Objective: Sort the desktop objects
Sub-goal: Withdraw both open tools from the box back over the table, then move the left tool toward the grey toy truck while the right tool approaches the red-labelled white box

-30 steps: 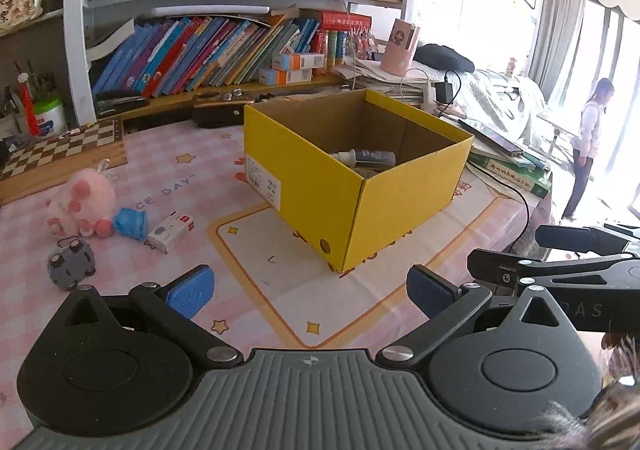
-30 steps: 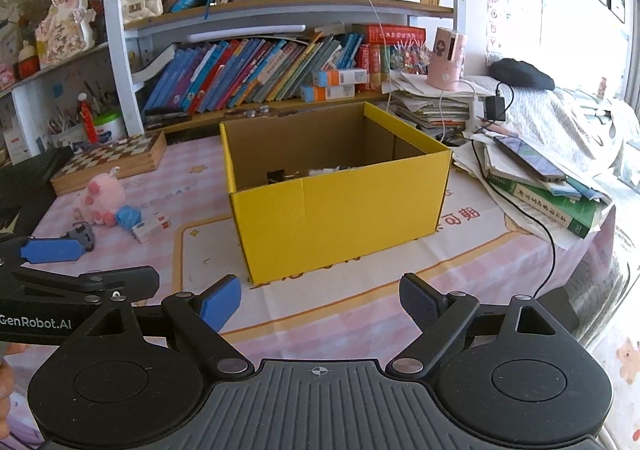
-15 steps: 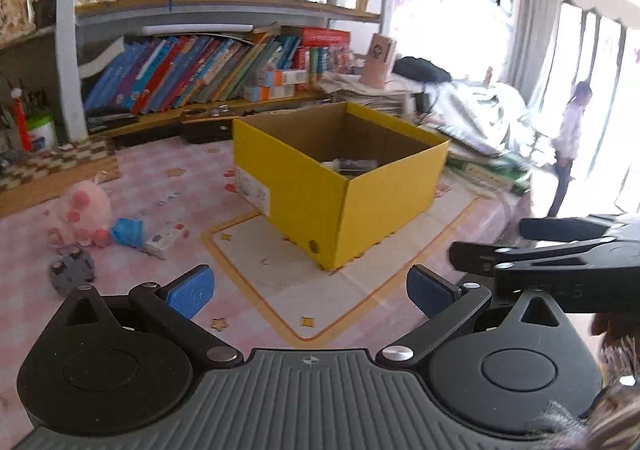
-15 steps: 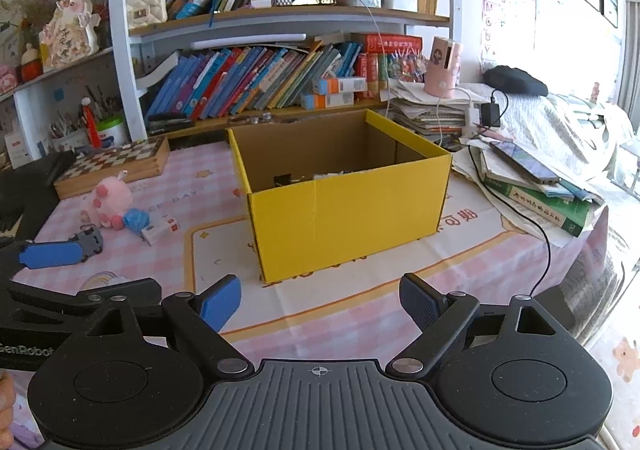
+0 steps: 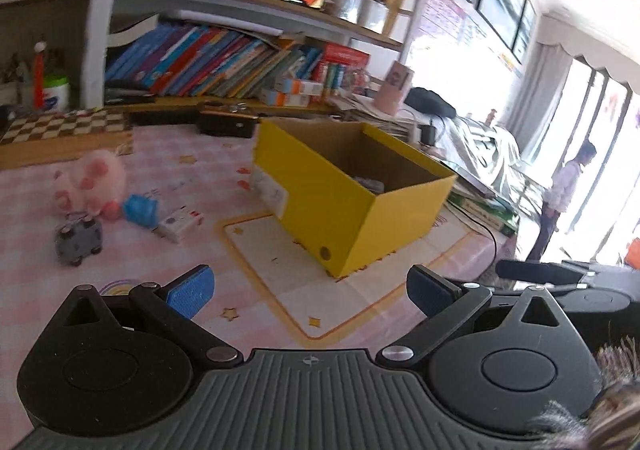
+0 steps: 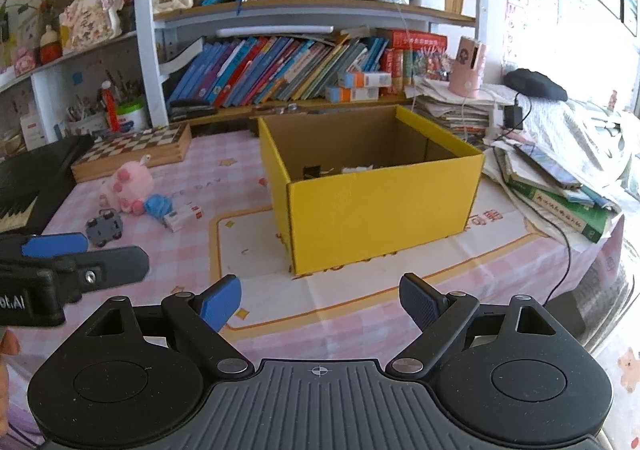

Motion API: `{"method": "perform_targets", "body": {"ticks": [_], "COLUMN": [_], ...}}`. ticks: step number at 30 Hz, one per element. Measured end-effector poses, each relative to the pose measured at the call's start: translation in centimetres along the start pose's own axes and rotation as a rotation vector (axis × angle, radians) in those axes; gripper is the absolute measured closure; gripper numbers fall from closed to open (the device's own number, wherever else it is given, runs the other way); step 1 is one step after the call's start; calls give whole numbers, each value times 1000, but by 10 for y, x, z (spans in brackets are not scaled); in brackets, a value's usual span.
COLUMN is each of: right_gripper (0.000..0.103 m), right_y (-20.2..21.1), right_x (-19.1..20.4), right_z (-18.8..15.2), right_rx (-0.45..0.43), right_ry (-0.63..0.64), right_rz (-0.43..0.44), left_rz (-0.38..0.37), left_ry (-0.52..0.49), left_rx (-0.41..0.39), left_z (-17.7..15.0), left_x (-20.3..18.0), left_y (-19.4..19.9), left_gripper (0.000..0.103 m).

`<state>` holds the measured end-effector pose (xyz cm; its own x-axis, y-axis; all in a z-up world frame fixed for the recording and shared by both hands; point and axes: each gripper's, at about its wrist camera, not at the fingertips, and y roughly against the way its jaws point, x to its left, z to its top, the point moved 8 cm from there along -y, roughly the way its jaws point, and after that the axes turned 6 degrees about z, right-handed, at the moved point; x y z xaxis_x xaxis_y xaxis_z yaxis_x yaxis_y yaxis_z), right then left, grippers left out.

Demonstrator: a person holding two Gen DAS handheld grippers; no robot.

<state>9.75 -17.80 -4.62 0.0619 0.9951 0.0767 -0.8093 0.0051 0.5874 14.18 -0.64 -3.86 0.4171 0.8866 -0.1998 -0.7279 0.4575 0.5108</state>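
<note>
Here, both grippers are held above the near edge of the pink checked surface (image 6: 248,186), and nothing is gripped by either. The fingers of the left gripper (image 5: 310,290) are spread wide apart, with only the cloth seen between them. The fingers of the right gripper (image 6: 320,300) are likewise spread apart and empty. In the right wrist view, the left gripper is seen at the left edge, with one blue pad (image 6: 54,244) showing.

An open yellow cardboard box (image 6: 380,202) is placed on a white mat with an orange border (image 5: 280,262), near the middle of the surface. A few small items lie at its bottom, but they are too hidden to be named.

To the left of the box, well apart from it, a loose cluster is found: a pink plush pig (image 6: 128,186), a small blue item (image 6: 158,206) just beside it, a small white and red box (image 6: 182,216) next to that, and a grey toy car (image 6: 105,228) slightly nearer the grippers. Behind them, a wooden chessboard box (image 6: 136,148) lies flat against the bookshelf (image 6: 280,62). A stack of books and papers (image 6: 560,190) is piled at the right of the yellow box, with a black cable trailing over the surface edge.
</note>
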Motion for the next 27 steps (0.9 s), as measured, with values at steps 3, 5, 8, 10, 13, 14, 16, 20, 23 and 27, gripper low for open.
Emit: {"method": "perform_targets", "body": {"ticks": [3,5,8,10,13,14,16,20,23,27], "right_gripper": [14,14,14,14,14,14,13,10,9,8], "right_y": [-5,-9,-15,-19,-26,-28,-31,-36,-38,-42], "right_x": [9,17,32,41,55,59,68,86,96,108], "right_z": [-2,-2,-2,-2,0,1,3,5,6,10], "right_rx": [17,25,34,42,55,56,58,62,62,63], "right_ry": [6,14,26,32,37,38,45,78,93,123], "right_rz": [24,44,83,103,130,136,147,167,184,205], "left_rz": [20,42,71,95,141,156,177,210,239,239], "left_ry": [43,82,145,168,175,174,181,214,212,217], "left_rx": [5,15,25,22,2,-4,-13,-21,-31,-61], "left_z": [-1,-3,-6,-7,-7,-7,-8,-11,-11,-11], "left_x": [15,29,49,60,75,79,86,100,107,111], "left_y": [3,5,8,13,21,24,28,37,44,53], "left_gripper": [0,0,0,0,0,0,0,0,0,0]}}
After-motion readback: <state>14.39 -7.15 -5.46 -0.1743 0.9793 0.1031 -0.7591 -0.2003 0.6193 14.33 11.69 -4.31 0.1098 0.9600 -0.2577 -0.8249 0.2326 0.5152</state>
